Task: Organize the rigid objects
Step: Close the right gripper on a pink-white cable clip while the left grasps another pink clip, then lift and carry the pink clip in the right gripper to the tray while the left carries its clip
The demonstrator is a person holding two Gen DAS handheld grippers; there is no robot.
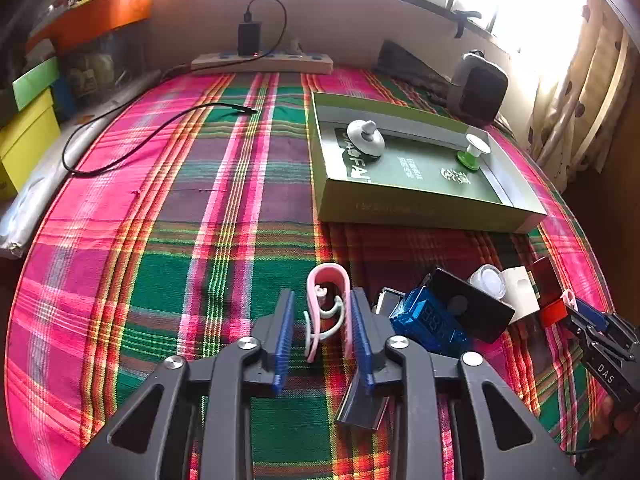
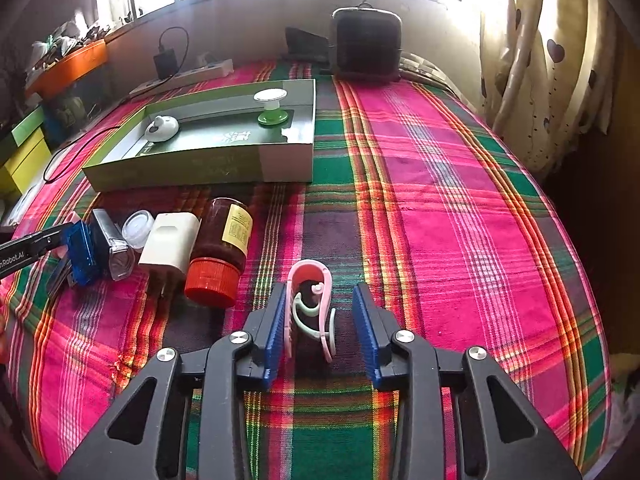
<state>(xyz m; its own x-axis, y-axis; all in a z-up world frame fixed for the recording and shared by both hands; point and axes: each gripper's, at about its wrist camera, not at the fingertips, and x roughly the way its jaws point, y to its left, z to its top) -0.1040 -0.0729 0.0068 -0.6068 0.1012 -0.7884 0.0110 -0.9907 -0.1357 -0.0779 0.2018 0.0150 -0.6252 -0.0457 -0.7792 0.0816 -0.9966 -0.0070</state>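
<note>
A pink clip (image 1: 328, 270) with a pale green spring stands on the plaid cloth between the pads of my left gripper (image 1: 322, 300), which is shut on it. A second pink clip (image 2: 308, 266) rests against the left pad of my right gripper (image 2: 320, 288); the right pad stands apart from it, so this gripper is open. A green box (image 1: 420, 208) holds a white knob (image 1: 366, 136) and a green-and-white stand (image 1: 474, 152). Between the two grippers lies a pile: blue clock (image 2: 82, 256), white adapter (image 2: 170, 244), clear small jar (image 2: 138, 226), brown jar with red lid (image 2: 222, 248).
A power strip (image 1: 262, 62) with a charger lies along the far wall, and a loose black cable (image 1: 160, 136) trails on the cloth. A dark heater-like unit (image 2: 366, 44) stands at the back. Yellow and green boxes (image 1: 24, 136) sit left; a curtain (image 2: 552, 60) hangs right.
</note>
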